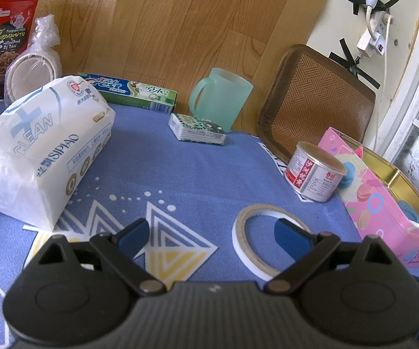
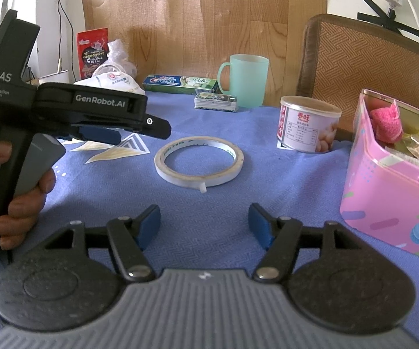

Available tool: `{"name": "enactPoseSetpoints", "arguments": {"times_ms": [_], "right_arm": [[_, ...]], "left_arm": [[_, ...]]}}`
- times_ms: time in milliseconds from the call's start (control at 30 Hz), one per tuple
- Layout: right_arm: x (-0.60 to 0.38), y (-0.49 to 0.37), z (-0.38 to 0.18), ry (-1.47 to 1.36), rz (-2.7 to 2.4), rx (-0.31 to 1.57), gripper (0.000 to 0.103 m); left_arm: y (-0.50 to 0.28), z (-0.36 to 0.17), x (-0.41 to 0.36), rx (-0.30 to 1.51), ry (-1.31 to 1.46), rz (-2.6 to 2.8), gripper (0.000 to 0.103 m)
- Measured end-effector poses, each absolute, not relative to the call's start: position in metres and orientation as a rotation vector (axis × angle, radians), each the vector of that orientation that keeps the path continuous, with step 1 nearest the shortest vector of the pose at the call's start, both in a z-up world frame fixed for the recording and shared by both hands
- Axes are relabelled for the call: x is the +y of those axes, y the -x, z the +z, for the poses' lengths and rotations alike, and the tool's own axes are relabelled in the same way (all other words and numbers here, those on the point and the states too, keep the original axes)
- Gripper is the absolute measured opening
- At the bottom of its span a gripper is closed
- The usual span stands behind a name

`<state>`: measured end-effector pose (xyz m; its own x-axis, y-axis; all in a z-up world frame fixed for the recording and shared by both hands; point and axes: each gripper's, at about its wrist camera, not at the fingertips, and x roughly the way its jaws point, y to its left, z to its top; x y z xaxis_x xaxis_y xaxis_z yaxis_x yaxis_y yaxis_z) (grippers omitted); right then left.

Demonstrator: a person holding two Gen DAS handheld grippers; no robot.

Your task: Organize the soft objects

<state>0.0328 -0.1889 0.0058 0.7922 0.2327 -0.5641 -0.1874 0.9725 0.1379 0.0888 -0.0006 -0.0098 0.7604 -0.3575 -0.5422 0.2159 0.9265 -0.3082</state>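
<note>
Tissue pack [image 1: 42, 148], the big soft white one, lies on the blue table [image 1: 180, 168] ahead and to the left of my left gripper [image 1: 212, 232], apart from its jaws, which stand wide and released with nothing between them. A tape ring [image 1: 270, 244] lies flat just ahead; my left gripper's right pad sits over the ring's opening, and I cannot tell whether it touches.

My right gripper [image 2: 205, 226] hangs low over the table, jaws spread and empty, with the tape ring [image 2: 199, 161] lying ahead of them, well clear of both pads. From this side I see my left gripper [image 2: 93, 110] in profile at the left, held in my left hand [image 2: 20, 192], and behind it the tissue pack [image 2: 110, 81] peeks out.

Farther back stand a small tissue packet [image 1: 199, 129], a toothpaste box [image 1: 131, 90] and a green mug [image 1: 219, 99]. To the right are a tin can [image 1: 314, 173] and a pink box [image 2: 389, 186] with a pink soft thing [image 2: 385, 123] inside.
</note>
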Motion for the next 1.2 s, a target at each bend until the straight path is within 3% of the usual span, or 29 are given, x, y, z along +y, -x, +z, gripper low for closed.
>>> {"name": "enactPoseSetpoints", "arguments": {"times_ms": [767,900,1033,1100,1133,1200], "right_arm": [[-0.203,-0.029,0.010,-0.171,0.199,0.554,0.068],[-0.206,-0.050,0.017,-0.167,0.142,0.560,0.054],[-0.201,-0.080,0.021,-0.108,0.130,0.585,0.045],[-0.197,-0.102,0.015,-0.092,0.129,0.644,0.035],[-0.197,-0.110,0.010,-0.092,0.131,0.678,0.022],[-0.197,-0.119,0.005,-0.106,0.132,0.688,0.016]], "left_arm": [[-0.081,-0.006,0.005,0.568,0.267,-0.371,0.096],[-0.080,-0.005,-0.002,0.570,0.225,-0.396,0.088],[-0.087,-0.008,-0.006,0.623,0.217,-0.398,0.072],[-0.090,-0.010,-0.008,0.646,0.213,-0.401,0.068],[-0.091,-0.010,-0.009,0.649,0.204,-0.404,0.068],[-0.090,-0.010,-0.016,0.655,0.157,-0.403,0.067]]}}
